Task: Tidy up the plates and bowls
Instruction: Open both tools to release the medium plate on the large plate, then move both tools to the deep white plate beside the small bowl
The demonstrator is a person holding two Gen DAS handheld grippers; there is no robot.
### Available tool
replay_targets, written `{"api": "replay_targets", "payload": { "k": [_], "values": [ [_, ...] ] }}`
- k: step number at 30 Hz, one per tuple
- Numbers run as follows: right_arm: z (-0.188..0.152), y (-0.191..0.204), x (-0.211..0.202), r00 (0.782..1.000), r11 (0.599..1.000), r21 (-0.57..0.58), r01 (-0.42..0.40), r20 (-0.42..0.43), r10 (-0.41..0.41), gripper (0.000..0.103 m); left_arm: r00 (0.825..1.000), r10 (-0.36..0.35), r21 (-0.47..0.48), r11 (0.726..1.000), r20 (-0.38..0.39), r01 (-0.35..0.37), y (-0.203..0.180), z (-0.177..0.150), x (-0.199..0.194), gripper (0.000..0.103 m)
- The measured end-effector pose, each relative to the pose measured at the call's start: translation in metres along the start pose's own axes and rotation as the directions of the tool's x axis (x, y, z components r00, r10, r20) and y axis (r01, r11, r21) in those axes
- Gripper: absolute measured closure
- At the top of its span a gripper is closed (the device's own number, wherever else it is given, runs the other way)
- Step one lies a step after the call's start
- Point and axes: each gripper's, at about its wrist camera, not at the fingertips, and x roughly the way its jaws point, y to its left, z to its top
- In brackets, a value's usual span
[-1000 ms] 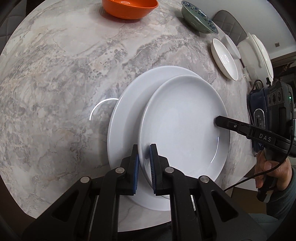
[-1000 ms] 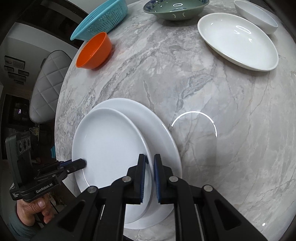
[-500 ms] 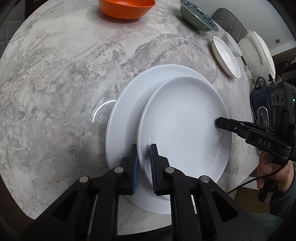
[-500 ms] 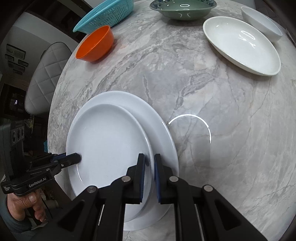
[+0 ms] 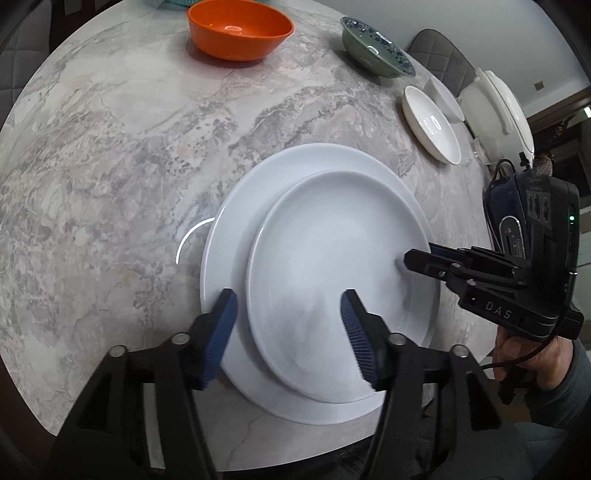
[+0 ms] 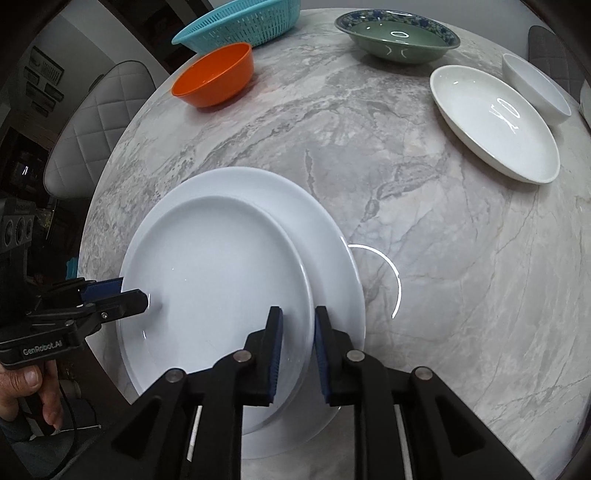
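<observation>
Left wrist: left hand-held gripper (image 5: 288, 325) spread wide, straddling smaller plate's (image 5: 332, 266) near rim, gripping nothing.

Glazed dishes on polished stone

The marble-look table (image 6: 424, 229) is smooth and glossy; both stacked white plates (image 6: 221, 273) look glazed ceramic; the orange bowl (image 5: 240, 31) and teal basket (image 6: 236, 22) look plastic.

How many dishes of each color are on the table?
White: 4 — big plate, smaller plate lying on it, shallow dish, small bowl
Orange: 1 — bowl
Green with blue rim: 1 — bowl
Teal: 1 — basket
Total: 7
</observation>
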Motion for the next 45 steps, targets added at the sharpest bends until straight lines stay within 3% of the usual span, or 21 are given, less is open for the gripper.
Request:
{"api": "replay_targets", "payload": {
  "k": [5,9,10,12,14,19,21,24,26,28,32,34,40,45],
  "values": [
    [-0.002,0.006,-0.009,0.999,1.0,0.0,0.001,0.04,-0.001,0.049,0.997,-0.031,0.018,0.999,0.065,0.029,-0.006,0.006,-0.024,0.023],
    [-0.004,0.005,-0.038,0.99,0.999,0.039,-0.018,0.141,0.012,0.04,0.982,-0.045,0.059,0.998,0.182,0.035,-0.013,0.018,-0.059,0.0],
    [-0.005,0.004,-0.051,0.981,0.998,0.048,-0.027,0.191,0.017,0.037,0.971,-0.058,0.087,0.995,0.231,0.039,-0.016,0.021,-0.07,0.0],
    [-0.009,-0.001,-0.077,0.956,0.997,0.063,-0.041,0.293,0.021,0.02,0.945,-0.084,0.128,0.991,0.316,0.045,-0.023,0.028,-0.09,0.0],
    [-0.013,-0.009,-0.102,0.929,0.996,0.082,-0.041,0.37,0.008,0.01,0.918,-0.096,0.155,0.987,0.385,0.038,-0.031,0.036,-0.106,0.0],
    [-0.011,-0.036,-0.158,0.876,0.99,0.141,-0.015,0.479,-0.056,0.01,0.89,-0.137,0.181,0.981,0.435,0.062,-0.054,0.069,-0.119,0.0],
    [-0.006,-0.053,-0.175,0.858,0.985,0.172,-0.015,0.507,-0.075,0.01,0.894,-0.156,0.206,0.976,0.42,0.073,-0.068,0.086,-0.119,0.0],
    [0.007,-0.078,-0.181,0.844,0.979,0.203,-0.031,0.53,-0.084,0.01,0.92,-0.123,0.248,0.968,0.372,0.029,-0.092,0.112,-0.108,0.001],
    [0.018,-0.096,-0.177,0.846,0.977,0.212,-0.035,0.526,-0.084,0.011,0.947,-0.074,0.262,0.965,0.311,-0.011,-0.107,0.13,-0.088,0.002],
    [0.029,-0.112,-0.168,0.851,0.976,0.214,-0.039,0.52,-0.08,0.015,0.965,-0.002,0.2,0.978,0.263,-0.053,-0.116,0.151,-0.067,0.002],
    [0.053,-0.152,-0.143,0.874,0.97,0.236,-0.061,0.481,-0.063,0.022,0.983,-0.005,0.153,0.988,0.181,-0.023,-0.133,0.187,-0.01,0.002],
    [0.063,-0.171,-0.133,0.881,0.967,0.241,-0.083,0.471,-0.041,0.024,0.989,-0.008,0.136,0.991,0.148,-0.012,-0.142,0.201,0.017,0.002],
    [0.086,-0.21,-0.106,0.916,0.962,0.25,-0.108,0.402,-0.001,0.026,0.994,0.061,0.158,0.985,0.087,-0.074,-0.174,0.234,0.083,0.003],
    [0.1,-0.231,-0.082,0.949,0.963,0.24,-0.123,0.312,0.043,0.044,0.995,0.085,0.155,0.984,0.055,-0.093,-0.183,0.252,0.12,0.015]
  ]
}}
